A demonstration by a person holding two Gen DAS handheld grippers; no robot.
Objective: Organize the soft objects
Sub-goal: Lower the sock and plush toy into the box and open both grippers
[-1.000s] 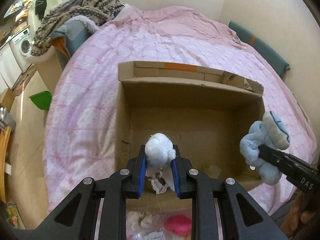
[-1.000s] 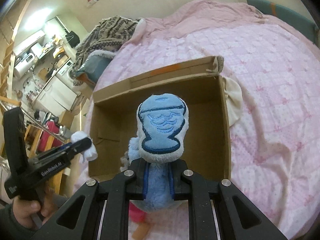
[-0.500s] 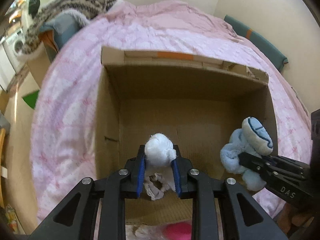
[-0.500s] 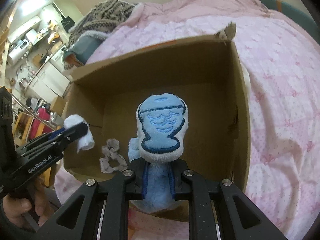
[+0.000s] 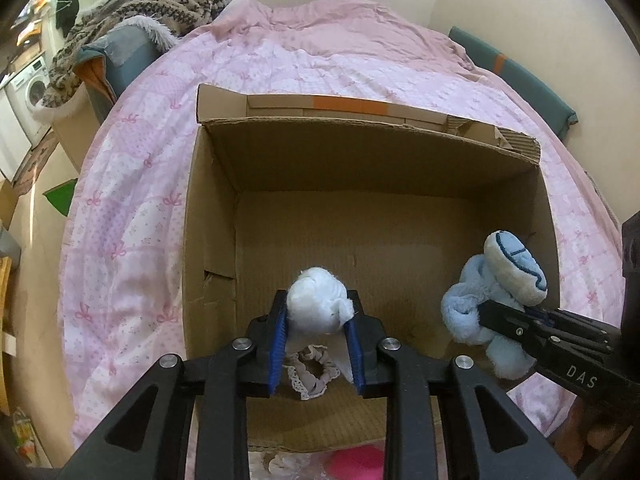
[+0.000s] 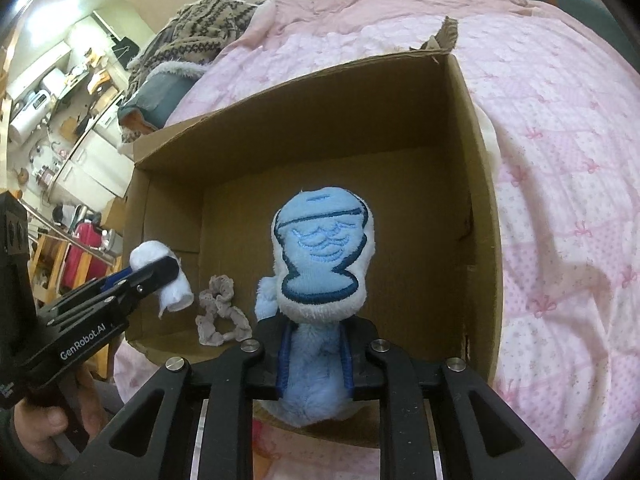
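Observation:
An open cardboard box (image 5: 208,216) (image 6: 476,208) stands on the pink bed. My left gripper (image 5: 318,336) (image 6: 154,276) is shut on a white sock bundle (image 5: 318,300) (image 6: 168,280) and holds it over the box's near left part. My right gripper (image 6: 314,356) (image 5: 496,316) is shut on a light blue plush toy (image 6: 324,256) (image 5: 492,292) and holds it over the box's near right part. A grey lace scrunchie (image 5: 310,374) (image 6: 220,316) lies on the box floor near the front wall.
The pink bedspread (image 5: 132,208) surrounds the box. A knitted blanket pile (image 5: 132,4) lies at the bed's far left. A pink soft item (image 5: 352,464) and white fabric (image 5: 280,466) lie in front of the box. A teal cushion (image 5: 520,76) lines the right wall.
Both grippers have moved forward from in front of the box to over its inside, still holding their items. The scrunchie has come into view on the box floor.

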